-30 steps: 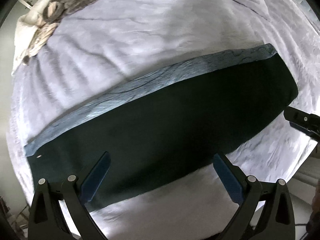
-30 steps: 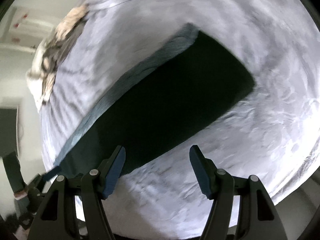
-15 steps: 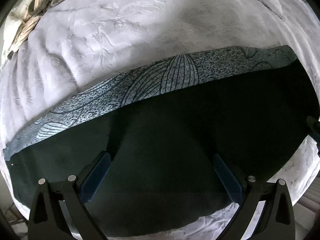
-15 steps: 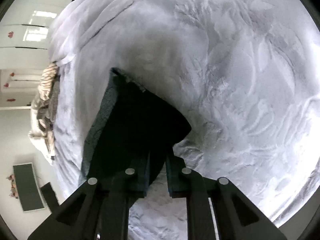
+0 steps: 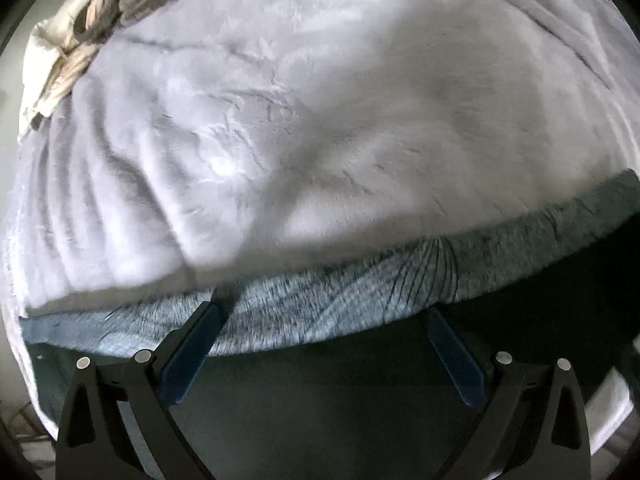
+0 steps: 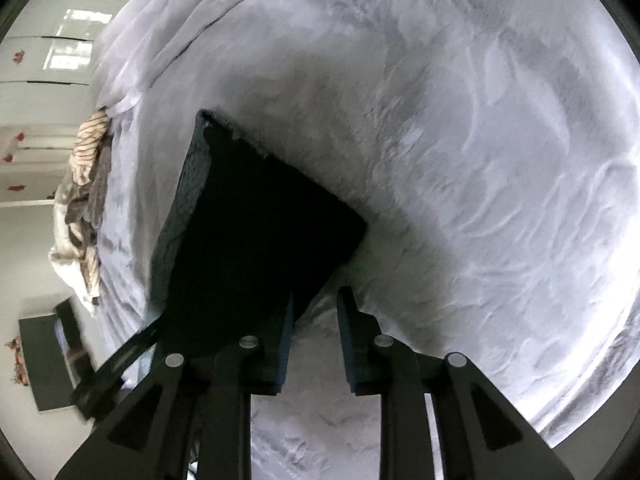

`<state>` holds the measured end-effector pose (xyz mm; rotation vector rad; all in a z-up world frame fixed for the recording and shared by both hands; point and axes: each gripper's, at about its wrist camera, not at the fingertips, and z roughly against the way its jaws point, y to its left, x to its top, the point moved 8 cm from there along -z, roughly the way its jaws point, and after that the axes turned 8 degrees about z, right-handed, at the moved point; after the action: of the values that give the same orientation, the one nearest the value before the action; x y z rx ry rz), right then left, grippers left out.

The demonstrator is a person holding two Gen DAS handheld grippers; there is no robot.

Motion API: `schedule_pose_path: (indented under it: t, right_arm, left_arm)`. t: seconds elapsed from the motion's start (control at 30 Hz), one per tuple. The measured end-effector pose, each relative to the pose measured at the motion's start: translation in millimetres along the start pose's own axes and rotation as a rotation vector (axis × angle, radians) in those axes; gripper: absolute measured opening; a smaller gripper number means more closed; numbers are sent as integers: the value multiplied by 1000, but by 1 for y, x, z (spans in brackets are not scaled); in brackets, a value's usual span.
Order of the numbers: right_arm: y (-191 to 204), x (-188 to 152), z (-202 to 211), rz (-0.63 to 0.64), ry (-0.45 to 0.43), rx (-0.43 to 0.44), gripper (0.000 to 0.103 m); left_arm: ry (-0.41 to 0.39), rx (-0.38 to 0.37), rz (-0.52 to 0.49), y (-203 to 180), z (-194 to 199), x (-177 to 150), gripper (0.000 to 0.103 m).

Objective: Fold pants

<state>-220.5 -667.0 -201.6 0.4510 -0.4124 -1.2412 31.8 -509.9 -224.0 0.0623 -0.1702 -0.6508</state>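
Observation:
The pants lie flat on a bed as a long dark green strip (image 5: 360, 400) with a lighter patterned blue-grey band (image 5: 320, 312) along its far edge. My left gripper (image 5: 320, 344) is open, low over the middle of the pants, fingers spread over the dark cloth and the band. In the right wrist view the pants (image 6: 248, 240) run away from me to the upper left. My right gripper (image 6: 314, 344) stands at their near right corner with a narrow gap between the fingers; the dark cloth reaches the left finger (image 6: 284, 352), and no cloth shows between the pads.
The bed is covered with a pale lilac plush blanket (image 5: 320, 120). A heap of striped and brown laundry (image 6: 86, 208) lies at the far edge of the bed, also in the left wrist view (image 5: 80, 28). The left gripper's finger (image 6: 116, 364) shows at lower left. A dark screen (image 6: 44, 360) stands by the wall.
My left gripper has moved forward, so the patterned band now sits between its fingertips. My right gripper, nearly shut half a second ago, has opened a little at the pants' corner.

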Motion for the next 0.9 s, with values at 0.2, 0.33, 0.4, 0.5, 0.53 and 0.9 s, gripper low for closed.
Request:
schedule_pose_path:
  t: [0.2,0.33,0.4,0.5,0.53,0.9]
  right_arm:
    - [10,-14,-1,26,15,58,47]
    - [12,-15,-4,26,15,84,49]
    - [11,-13,-7,16,4,111,53]
    - [12,-9,-19,-3,-7,168,58]
    - [14,-6,-23,-1,-15,188,59]
    - [68,23,-18,41,-104,316,12]
  left_arm:
    - [6,-12,11,7,11,-5,103]
    - [10,-61,26,10,26,-21,103]
    - [13,-76,18,7,27,-32,103]
    - [31,-50,-4,-1,12,-50,103]
    - [11,-49,5,-2,12,-53,103]
    - [-73,-73,68,13,43,-17,103]
